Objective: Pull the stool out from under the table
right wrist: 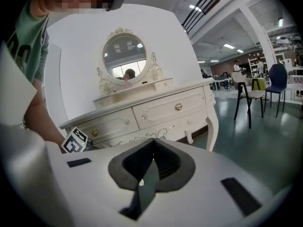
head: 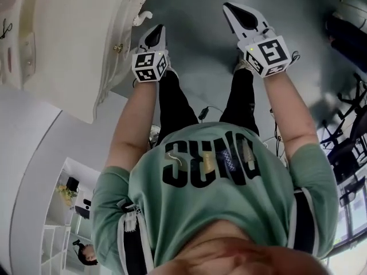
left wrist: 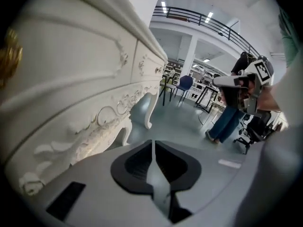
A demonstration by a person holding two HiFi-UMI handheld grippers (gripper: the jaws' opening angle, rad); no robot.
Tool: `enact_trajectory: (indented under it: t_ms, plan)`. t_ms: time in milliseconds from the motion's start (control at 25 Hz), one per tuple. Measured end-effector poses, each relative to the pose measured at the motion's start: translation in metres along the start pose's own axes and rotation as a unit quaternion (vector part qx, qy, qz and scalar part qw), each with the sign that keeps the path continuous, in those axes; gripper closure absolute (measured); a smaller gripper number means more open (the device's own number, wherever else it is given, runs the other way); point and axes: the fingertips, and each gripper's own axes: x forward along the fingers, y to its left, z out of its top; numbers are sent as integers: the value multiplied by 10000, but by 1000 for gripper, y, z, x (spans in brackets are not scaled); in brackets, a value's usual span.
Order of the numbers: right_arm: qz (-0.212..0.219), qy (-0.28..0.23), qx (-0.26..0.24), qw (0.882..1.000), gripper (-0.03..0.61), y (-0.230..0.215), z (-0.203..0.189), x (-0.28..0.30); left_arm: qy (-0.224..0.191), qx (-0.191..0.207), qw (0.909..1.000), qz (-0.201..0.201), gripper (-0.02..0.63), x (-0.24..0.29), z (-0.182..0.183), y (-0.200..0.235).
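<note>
No stool shows in any view. The white carved dressing table (head: 74, 44) stands at the left in the head view, close on the left in the left gripper view (left wrist: 71, 79), and ahead with its drawers in the right gripper view (right wrist: 156, 110). My left gripper (head: 156, 30) is beside the table's front edge, jaws shut with nothing between them (left wrist: 152, 143). My right gripper (head: 229, 7) is further right over the grey floor, also shut and empty (right wrist: 152, 141). The space under the table is hidden or dark.
An oval mirror (right wrist: 124, 56) tops the table. Chairs (right wrist: 251, 93) stand on the grey floor to the right, a blue chair (left wrist: 184, 84) and a person in jeans (left wrist: 227, 122) further off. Office chair bases (head: 350, 148) crowd the right side.
</note>
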Motion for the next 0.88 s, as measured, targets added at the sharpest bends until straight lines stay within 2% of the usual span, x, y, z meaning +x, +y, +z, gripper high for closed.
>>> enact_trajectory:
  t_ms: [160,240,360,480,640,880]
  plan:
    - [135,-16,-39,9999,584,-2,-18,9,276,-205,9988,360,572,25,-48,29]
    - [173,15,17,9998,584,-6,-30,11,378,-454,9965,595,542,38,-69,49]
    - [224,168,74,9996,584,-7,-54,10,484,-902,9897,1001,504,49,-96,81]
    - [244,313,85,9992,584,-9,-72,8,544,-1184,9822,1353,464,58,-114,108]
    - [259,397,112,9988,584,-17,-83,5,628,-1224,9757,1705,425,70,-130,132]
    - [282,384,49,9988,584,-23,-88,5,824,-1204,9682,2032,359,94,-152,148]
